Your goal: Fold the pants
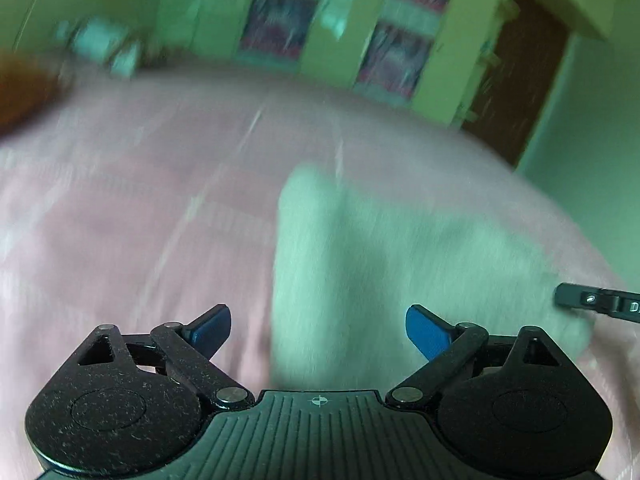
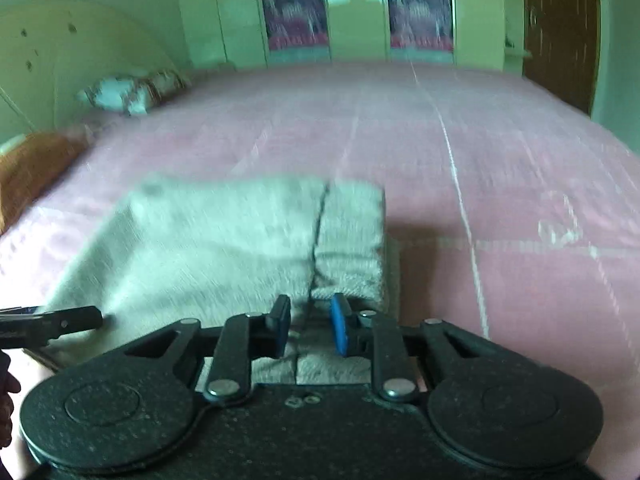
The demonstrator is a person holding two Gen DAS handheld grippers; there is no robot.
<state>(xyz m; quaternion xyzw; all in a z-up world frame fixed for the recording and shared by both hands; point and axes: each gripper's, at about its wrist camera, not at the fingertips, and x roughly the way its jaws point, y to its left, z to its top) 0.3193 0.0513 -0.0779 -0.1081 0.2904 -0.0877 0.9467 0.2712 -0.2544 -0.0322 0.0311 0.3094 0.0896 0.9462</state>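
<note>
Pants: pale grey-green, ribbed knit pants (image 2: 224, 240) are seen lying folded on the pink quilted bed (image 2: 460, 152).
Handling: judged soft, light and limp; best pinched at a folded edge or corner.
Left tongs (image 1: 318, 330): spread wide, empty, above the cloth.
Right tongs (image 2: 310, 330): narrowed over a fold; contact cannot be told.
Views: only the right view shows the fold seam, pillows (image 2: 128, 94) and a hand (image 2: 8, 396).

Left-wrist view smeared by blur – pants (image 1: 360, 264) lose all detail, near edge hidden behind gripper body
</note>
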